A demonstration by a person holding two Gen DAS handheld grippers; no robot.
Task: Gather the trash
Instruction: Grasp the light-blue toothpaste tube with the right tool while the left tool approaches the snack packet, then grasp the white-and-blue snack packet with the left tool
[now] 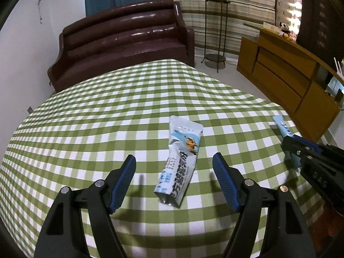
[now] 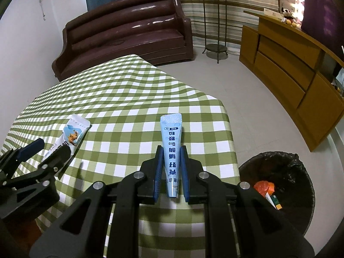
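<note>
Trash bin (image 2: 301, 172), lined with a black bag, stands on the floor at four o'clock in the right wrist view, just beside the tabletop's (image 2: 120, 99) near right corner; an orange wrapper (image 2: 263, 188) and a small carton (image 2: 274, 202) lie inside it. The right gripper (image 2: 171, 169) has its fingers clamped on a pale blue tube-shaped wrapper (image 2: 171, 142), lifted over the green checked cloth, its wide end pointing to twelve o'clock. The left gripper (image 1: 174, 182) holds its fingers wide apart either side of a crumpled silver-blue snack packet (image 1: 180, 161) that lies flat on the cloth, pads not touching it. The cloth beyond the packet is bare out to the far edge. Past that edge, a dark brown sofa (image 1: 124, 40) sits at eleven o'clock, and open grey floor (image 2: 236, 81) runs to a wooden cabinet (image 2: 290, 71) at two o'clock.
</note>
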